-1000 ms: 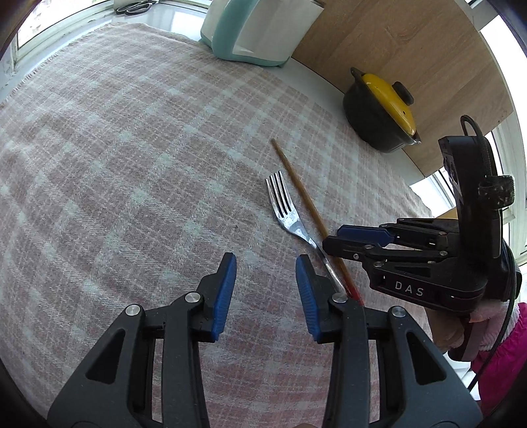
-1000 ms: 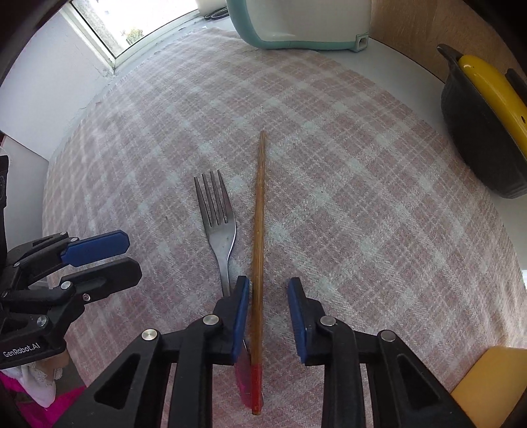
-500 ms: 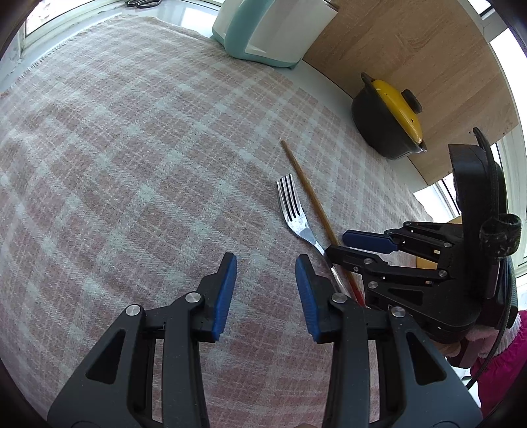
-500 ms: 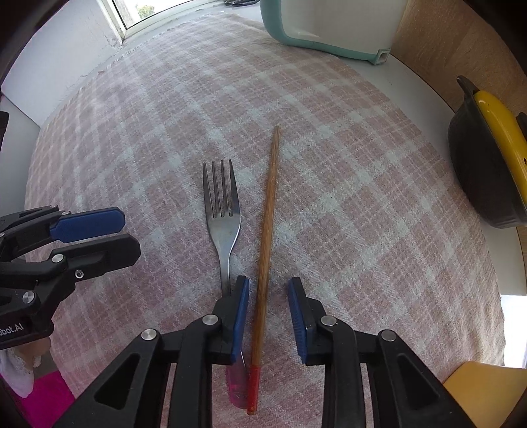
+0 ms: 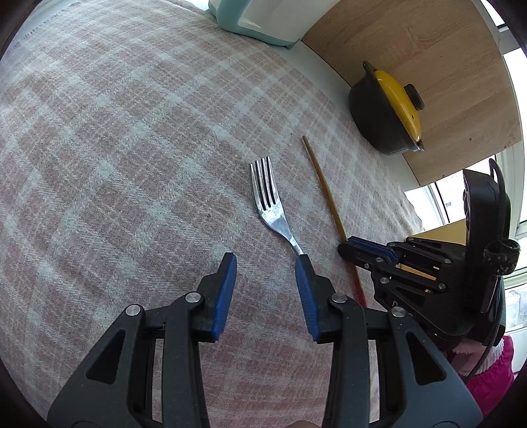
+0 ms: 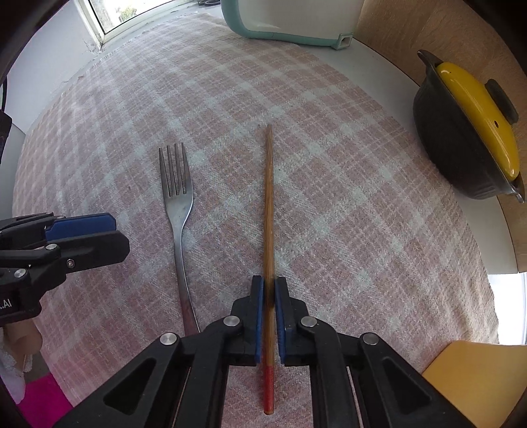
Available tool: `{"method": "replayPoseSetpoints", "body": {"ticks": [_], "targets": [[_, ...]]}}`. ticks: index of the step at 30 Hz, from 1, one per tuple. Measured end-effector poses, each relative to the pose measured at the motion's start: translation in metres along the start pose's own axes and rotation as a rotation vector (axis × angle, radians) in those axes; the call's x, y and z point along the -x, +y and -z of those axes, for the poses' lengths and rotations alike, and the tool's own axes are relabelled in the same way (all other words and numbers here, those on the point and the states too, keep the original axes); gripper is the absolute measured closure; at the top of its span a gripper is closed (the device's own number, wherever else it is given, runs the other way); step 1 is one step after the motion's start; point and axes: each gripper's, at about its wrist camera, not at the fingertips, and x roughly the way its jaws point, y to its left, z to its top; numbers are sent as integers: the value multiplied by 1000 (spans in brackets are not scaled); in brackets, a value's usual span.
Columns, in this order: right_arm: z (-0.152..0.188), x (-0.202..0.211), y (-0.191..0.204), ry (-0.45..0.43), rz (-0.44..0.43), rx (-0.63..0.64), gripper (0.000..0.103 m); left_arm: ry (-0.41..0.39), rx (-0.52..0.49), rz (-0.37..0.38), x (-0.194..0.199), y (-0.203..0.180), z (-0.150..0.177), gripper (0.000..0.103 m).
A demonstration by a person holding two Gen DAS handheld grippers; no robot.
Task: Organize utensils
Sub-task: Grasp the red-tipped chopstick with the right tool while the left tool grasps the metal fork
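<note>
A: Starting at the left, what does the left gripper (image 5: 266, 260) have between its blue pads?

B: Nothing. Its jaws stand partly apart over the pink-and-white checked cloth (image 5: 115, 158), tilted downward, and only bare cloth shows in the gap. The right-hand pad sits just at the handle of the fork (image 5: 270, 204), but whether it touches the metal cannot be told.

A: And the fork itself?

B: It lies flat on the cloth, tines pointing away toward the far edge of the table, handle running back toward the person.

A: What lies next to it on the right?

B: The wooden chopstick (image 6: 269, 210), roughly parallel to the fork and a little apart from it. Its red-painted end points back toward the person and its thin tip points away.

A: Is the right gripper (image 6: 269, 283) on it?

B: Yes. Pointing down at the table, it has its two pads pressed narrow against the chopstick's sides, near the red end. Whether the chopstick has left the cloth cannot be told.

A: Anything further right?

B: A black pot with a yellow lid (image 6: 467, 131) sits off the cloth by the wooden wall panel (image 5: 428, 66). A mint-and-white appliance (image 6: 290, 19) stands at the far edge.
</note>
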Motion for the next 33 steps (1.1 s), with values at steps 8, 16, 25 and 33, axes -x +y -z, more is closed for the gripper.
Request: {"method": "replayPoseSetpoints", "body": {"ticks": [8,16,25,33], "targets": [[23,4,-34,-3,-28,-68,99,34,65,-55,-19,-20,-11,66],[49,8,-73,-25,-68,-102,99,4,68,-218,-39,-56,-18,66],[61,17,-104,-50,-123,-156,99,-60,-156,-500,-75,-114,-9,66],[67,20,-108,-53,-136,-159,99,-81,-310,-494,-81,-128,2,83]]}}
